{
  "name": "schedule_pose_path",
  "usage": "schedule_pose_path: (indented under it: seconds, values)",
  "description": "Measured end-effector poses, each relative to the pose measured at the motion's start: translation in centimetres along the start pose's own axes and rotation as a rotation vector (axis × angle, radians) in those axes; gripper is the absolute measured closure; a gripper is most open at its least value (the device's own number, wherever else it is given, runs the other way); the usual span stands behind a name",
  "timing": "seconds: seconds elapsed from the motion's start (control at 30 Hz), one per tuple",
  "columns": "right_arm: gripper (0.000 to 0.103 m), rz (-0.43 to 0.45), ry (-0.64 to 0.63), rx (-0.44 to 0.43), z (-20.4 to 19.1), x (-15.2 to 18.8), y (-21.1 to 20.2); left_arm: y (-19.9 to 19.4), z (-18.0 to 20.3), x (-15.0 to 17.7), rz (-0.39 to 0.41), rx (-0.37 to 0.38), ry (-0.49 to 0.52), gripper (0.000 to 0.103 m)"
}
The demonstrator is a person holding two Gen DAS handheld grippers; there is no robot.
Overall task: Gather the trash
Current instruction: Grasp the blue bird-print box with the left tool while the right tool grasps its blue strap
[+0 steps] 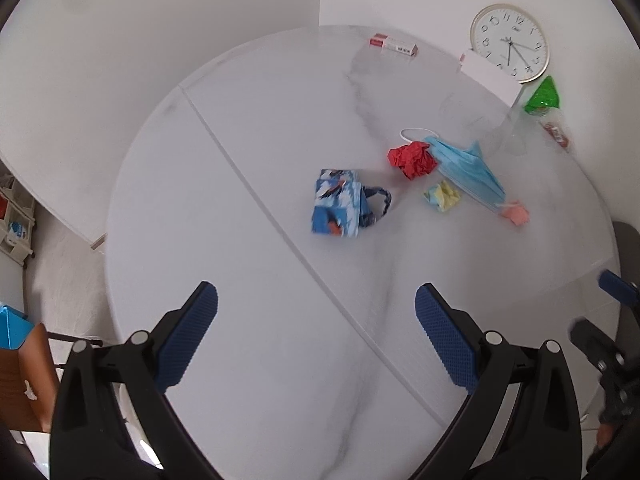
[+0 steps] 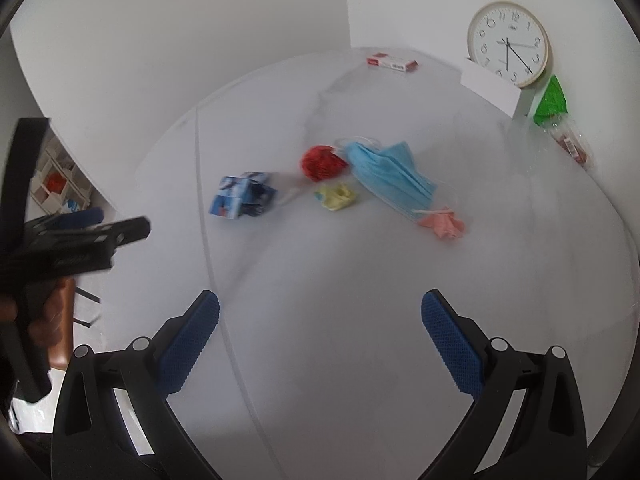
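Red crumpled paper (image 1: 413, 158) sits in the middle of our desk (image 1: 248, 208), touching a soft blue mask (image 1: 466, 168), with yellow (image 1: 442, 195) and pink scraps (image 1: 516, 213) close by. We think they are all light and squashy, so we can pinch any bump. Our left tongs (image 1: 316, 336) and right tongs (image 2: 320, 340) are wide apart, holding nothing, well back from the trash.
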State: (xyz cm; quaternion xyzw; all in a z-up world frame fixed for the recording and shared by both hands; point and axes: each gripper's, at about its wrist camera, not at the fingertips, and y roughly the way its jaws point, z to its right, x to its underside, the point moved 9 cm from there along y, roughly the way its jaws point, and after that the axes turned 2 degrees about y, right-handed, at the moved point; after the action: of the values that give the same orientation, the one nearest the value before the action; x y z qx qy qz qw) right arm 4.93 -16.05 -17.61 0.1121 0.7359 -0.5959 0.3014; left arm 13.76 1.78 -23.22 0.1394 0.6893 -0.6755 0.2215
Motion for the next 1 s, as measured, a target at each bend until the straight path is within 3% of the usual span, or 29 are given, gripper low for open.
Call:
schedule_pose_path:
  seconds: [0.13, 0.23, 0.4, 0.5, 0.57, 0.7, 0.8, 1.0]
  values:
    - [0.003, -0.029, 0.022, -0.005, 2.2, -0.6, 1.9, 5.1, 0.7, -1.2, -0.042, -0.023, 0.056, 0.014]
    - [0.003, -0.052, 0.028, -0.014, 3.1, -1.1, 3.5, 8.5, 0.8, -1.3, -0.098, -0.027, 0.1, 0.025]
    - [0.003, -0.09, 0.003, -0.068, 2.9, -2.0, 6.5, 12.1, 0.9, -1.8, -0.141, 0.005, 0.132, 0.025]
    - [0.003, -0.103, -0.045, -0.111, 2.0, -3.0, 8.4, 13.3, 1.4, -2.3, -0.148, 0.025, 0.165, 0.028]
    - [0.003, -0.105, -0.08, -0.137, 1.4, -3.6, 9.3, 14.1, 1.6, -2.6, -0.158, 0.042, 0.182, 0.04]
    - [0.003, -0.109, -0.155, -0.192, 0.4, -5.1, 11.0, 14.7, 1.3, -3.2, -0.157, 0.077, 0.177, 0.05]
    - [0.005, -0.112, -0.211, -0.245, -0.7, -6.2, 12.0, 14.4, 1.2, -3.5, -0.139, 0.103, 0.186, 0.051]
    - [0.02, -0.151, -0.371, -0.366, -4.9, -7.6, 14.8, 13.7, -0.3, -3.4, -0.126, 0.131, 0.165, 0.051]
